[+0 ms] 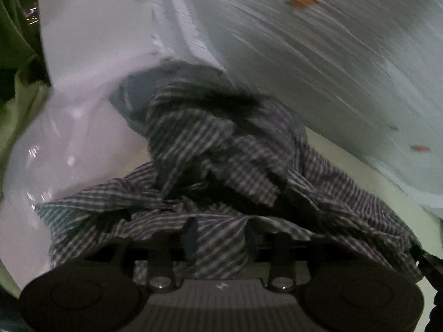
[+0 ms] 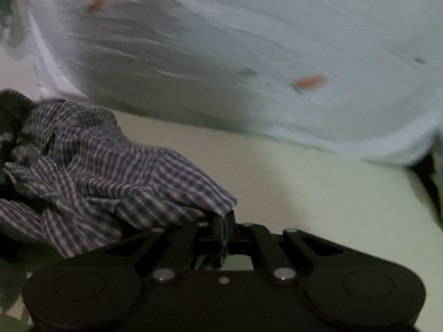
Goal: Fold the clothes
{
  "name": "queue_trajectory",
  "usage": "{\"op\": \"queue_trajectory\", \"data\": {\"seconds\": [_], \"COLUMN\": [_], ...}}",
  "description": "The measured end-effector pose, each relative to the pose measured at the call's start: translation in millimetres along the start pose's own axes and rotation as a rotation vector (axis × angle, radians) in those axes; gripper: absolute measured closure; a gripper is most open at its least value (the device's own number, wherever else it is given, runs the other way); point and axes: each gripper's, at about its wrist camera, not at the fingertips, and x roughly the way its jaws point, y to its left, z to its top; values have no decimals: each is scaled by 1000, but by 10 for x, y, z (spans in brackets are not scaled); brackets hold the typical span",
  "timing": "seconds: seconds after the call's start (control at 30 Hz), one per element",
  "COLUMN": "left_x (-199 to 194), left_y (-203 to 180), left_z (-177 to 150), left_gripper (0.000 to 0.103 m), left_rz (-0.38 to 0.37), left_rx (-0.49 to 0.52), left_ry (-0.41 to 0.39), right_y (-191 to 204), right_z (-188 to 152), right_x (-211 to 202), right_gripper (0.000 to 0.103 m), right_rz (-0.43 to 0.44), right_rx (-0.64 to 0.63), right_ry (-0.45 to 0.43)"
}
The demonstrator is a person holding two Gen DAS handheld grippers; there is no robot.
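Note:
A crumpled checked shirt (image 1: 221, 152) in dark blue and white lies heaped on a pale green surface (image 1: 346, 166). In the left wrist view it drapes over my left gripper (image 1: 218, 227). The jaws stand apart, a band of the cloth runs loosely between them, and one dark finger (image 1: 191, 235) shows through. In the right wrist view the shirt (image 2: 110, 171) spreads to the left, and my right gripper (image 2: 224, 221) is shut on its pointed corner, just above the pale green surface (image 2: 318, 193). Both views are blurred.
A white sheet-like backdrop (image 2: 277, 41) with small orange marks (image 2: 311, 81) rises behind the surface; it also fills the upper right of the left wrist view (image 1: 332, 55). A glossy white object (image 1: 83, 83) stands left of the shirt, with green fabric (image 1: 16, 96) beyond it.

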Motion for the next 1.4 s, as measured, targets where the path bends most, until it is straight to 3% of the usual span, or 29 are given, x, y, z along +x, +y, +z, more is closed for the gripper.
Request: {"op": "queue_trajectory", "data": {"seconds": [0.17, 0.3, 0.4, 0.43, 0.57, 0.63, 0.77, 0.97, 1.03, 1.07, 1.1, 1.13, 1.17, 1.2, 1.3, 1.4], "left_x": [-111, -124, -118, -108, -95, -57, 103, 684, 921, 1030, 1134, 1230, 1313, 1364, 1402, 1251], "left_y": [-420, -657, -850, -906, -1069, -1157, -1310, -1558, -1624, -1651, -1670, -1676, -1671, -1661, -1623, -1508], "left_z": [-317, -505, -605, -630, -697, -680, -620, -501, -474, -460, -441, -414, -378, -328, -114, 186], "left_gripper": [55, 46, 38, 36, 25, 21, 16, 13, 19, 34, 60, 75, 99, 100, 100, 100], "left_rz": [39, 56, 75, 80, 102, 107, 89, 11, 1, 8, 18, 26, 26, 17, -3, 59], "left_rx": [-5, -29, -23, -20, 7, 27, 58, 100, 120, 121, 122, 119, 110, 97, 84, 105], "left_ry": [11, 26, 41, 48, 57, 58, 78, 192, 248, 269, 291, 311, 325, 325, 270, 111], "right_y": [-884, -1598, -1943, -2011, -2153, -2168, -2146, -2006, -2059, -2098, -2137, -2181, -2227, -2281, -2476, -2760], "right_z": [-389, -700, -811, -848, -965, -1001, -1066, -1140, -1126, -1112, -1099, -1074, -1048, -1004, -744, -360], "right_x": [-117, -234, -277, -306, -321, -224, 24, 276, 346, 367, 389, 415, 442, 479, 613, 643], "right_gripper": [102, 97, 75, 65, 52, 40, 34, 33, 45, 51, 65, 79, 87, 93, 96, 96], "right_rz": [-101, -171, -185, -181, -144, -105, -20, -85, -96, -95, -94, -87, -78, -79, -110, -185], "right_rx": [67, 142, 205, 226, 288, 334, 421, 397, 417, 425, 434, 444, 456, 462, 419, 385], "right_ry": [69, 125, 148, 148, 155, 181, 245, 314, 322, 324, 325, 320, 314, 298, 240, 140]}}
